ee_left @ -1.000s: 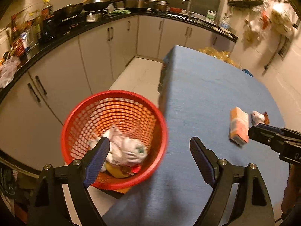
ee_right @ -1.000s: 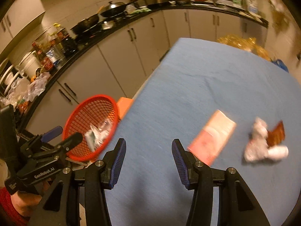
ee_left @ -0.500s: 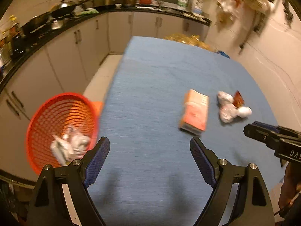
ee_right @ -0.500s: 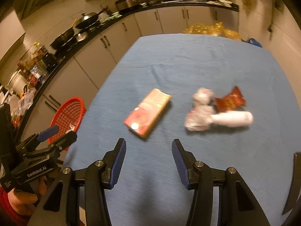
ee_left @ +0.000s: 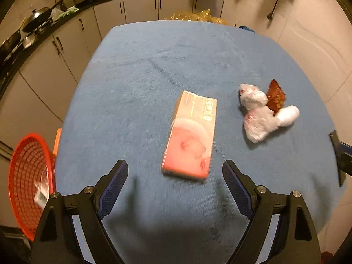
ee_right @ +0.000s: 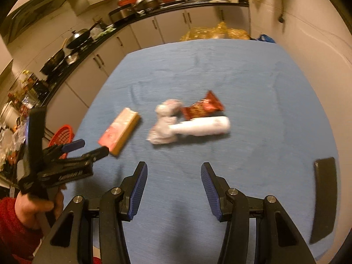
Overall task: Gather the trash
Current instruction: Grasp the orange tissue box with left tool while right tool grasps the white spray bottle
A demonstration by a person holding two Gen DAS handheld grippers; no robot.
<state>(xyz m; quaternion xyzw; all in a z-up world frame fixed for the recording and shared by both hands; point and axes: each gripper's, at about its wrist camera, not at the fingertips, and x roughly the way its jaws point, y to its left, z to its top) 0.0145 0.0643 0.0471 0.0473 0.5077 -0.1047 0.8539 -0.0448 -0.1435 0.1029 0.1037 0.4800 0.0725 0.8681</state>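
Just ahead of the left gripper (ee_left: 175, 179), between its spread, empty fingers: a pink packet (ee_left: 190, 135) lying flat on the blue tablecloth (ee_left: 136, 83), not touched by either finger. Further ahead and to the right of that gripper: a crumpled clear plastic bag (ee_left: 256, 112), with a red-brown snack wrapper (ee_left: 276, 95) and a white bottle (ee_left: 288, 115) touching its far side. Off the table edge to the left and lower down: a red mesh basket (ee_left: 22, 176) holding a pale scrap of rubbish.

Ahead of the right gripper (ee_right: 173, 181), fingers likewise wide apart and holding nothing: the same cluster, seen blurred, with the white bottle (ee_right: 201, 125) lying on its side, the snack wrapper (ee_right: 203, 107) just behind it and the plastic bag (ee_right: 164, 125) at its left end. To the left, the pink packet (ee_right: 120, 131), with the left gripper (ee_right: 91, 148) held just beside it. Near the right table edge, a dark flat object (ee_right: 324, 200), too blurred to identify.
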